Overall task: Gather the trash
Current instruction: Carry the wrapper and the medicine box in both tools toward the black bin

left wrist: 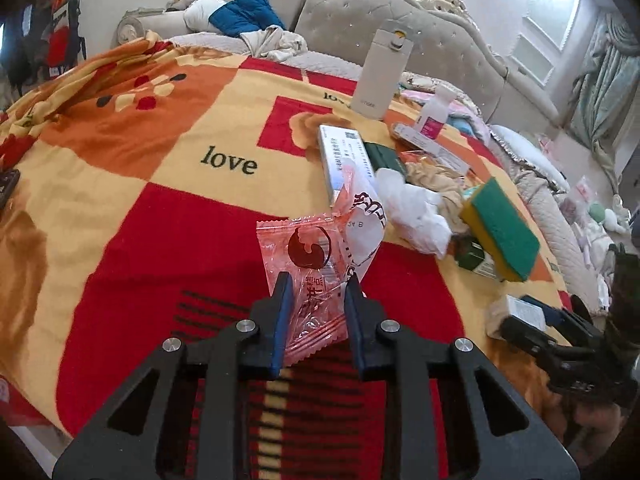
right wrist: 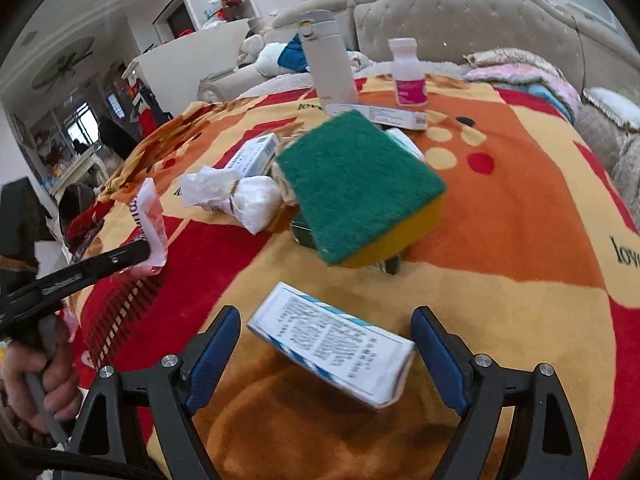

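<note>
My left gripper (left wrist: 316,286) is shut on a pink plastic wrapper (left wrist: 308,256) and holds it above the red and yellow blanket (left wrist: 160,200). The wrapper also shows in the right wrist view (right wrist: 154,220), at the tip of the left gripper (right wrist: 136,254). My right gripper (right wrist: 326,324) is open, its fingers on either side of a white printed box (right wrist: 332,344) that lies on the blanket (right wrist: 520,240). The right gripper also shows in the left wrist view (left wrist: 532,316) by the same box (left wrist: 524,310). Crumpled white tissue (right wrist: 236,194) lies further back.
A green and yellow sponge (right wrist: 360,188) rests tilted on a dark green box (left wrist: 476,260). Behind it stand a white thermos (right wrist: 328,60) and a small pill bottle (right wrist: 408,72), with flat medicine boxes (left wrist: 344,160) around. A padded headboard (left wrist: 440,32) and sofa lie beyond.
</note>
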`<state>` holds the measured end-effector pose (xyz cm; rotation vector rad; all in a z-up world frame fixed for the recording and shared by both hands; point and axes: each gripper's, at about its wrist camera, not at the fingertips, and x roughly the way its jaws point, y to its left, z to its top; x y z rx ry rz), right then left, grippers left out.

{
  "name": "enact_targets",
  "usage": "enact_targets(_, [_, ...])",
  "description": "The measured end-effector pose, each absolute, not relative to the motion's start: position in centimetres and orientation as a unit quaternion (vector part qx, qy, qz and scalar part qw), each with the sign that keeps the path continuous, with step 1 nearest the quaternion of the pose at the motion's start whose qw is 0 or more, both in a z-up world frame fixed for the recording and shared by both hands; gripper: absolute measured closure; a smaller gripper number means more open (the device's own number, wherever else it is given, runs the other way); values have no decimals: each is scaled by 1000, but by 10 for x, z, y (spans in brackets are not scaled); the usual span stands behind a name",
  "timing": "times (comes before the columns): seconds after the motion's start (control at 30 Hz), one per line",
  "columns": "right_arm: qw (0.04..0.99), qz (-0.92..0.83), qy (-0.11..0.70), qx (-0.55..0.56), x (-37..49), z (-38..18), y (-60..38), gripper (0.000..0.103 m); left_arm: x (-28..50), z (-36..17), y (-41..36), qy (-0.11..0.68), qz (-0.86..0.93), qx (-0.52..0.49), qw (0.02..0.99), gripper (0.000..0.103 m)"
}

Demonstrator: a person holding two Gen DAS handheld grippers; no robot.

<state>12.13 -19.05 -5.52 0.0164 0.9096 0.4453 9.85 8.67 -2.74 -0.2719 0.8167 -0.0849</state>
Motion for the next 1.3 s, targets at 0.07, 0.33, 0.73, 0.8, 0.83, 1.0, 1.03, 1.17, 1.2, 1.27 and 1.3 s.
enact_targets(0.07, [875, 219, 431, -7, 122, -55, -182, 18, 97, -24, 84, 393, -47, -131, 909, 80])
enact_targets(0.33, [878, 200, 435, -8, 120, -57, -189, 31, 92, -10, 71, 390, -54, -120, 911, 80])
enact_targets(0.73, [909, 165, 382, 23, 77, -19, -260, 31, 86, 34, 10, 368, -115, -92, 918, 80])
enact_targets(0.8, [913, 153, 377, 27, 70, -14, -274, 31, 86, 37, -4, 368, -123, -88, 918, 80])
enact_targets(0.83, [915, 145, 374, 30, 66, -12, -283, 31, 86, 39, -11, 367, -127, -84, 918, 80])
enact_targets(1.0, [923, 121, 361, 52, 53, -2, -315, 31, 80, 43, -42, 364, -149, -68, 917, 83])
enact_targets(1.03, [925, 118, 358, 55, 51, -1, -319, 31, 79, 44, -47, 363, -153, -66, 917, 85])
enact_targets(1.17, [929, 111, 349, 59, 44, 4, -329, 31, 77, 44, -63, 364, -166, -61, 914, 92])
enact_targets(1.2, [929, 110, 347, 60, 42, 5, -331, 31, 77, 44, -67, 365, -170, -60, 913, 95])
enact_targets(1.27, [930, 108, 347, 61, 40, 6, -333, 31, 77, 42, -71, 368, -179, -60, 911, 99])
enact_targets(1.3, [930, 107, 346, 62, 39, 6, -334, 31, 78, 41, -72, 369, -182, -61, 909, 100])
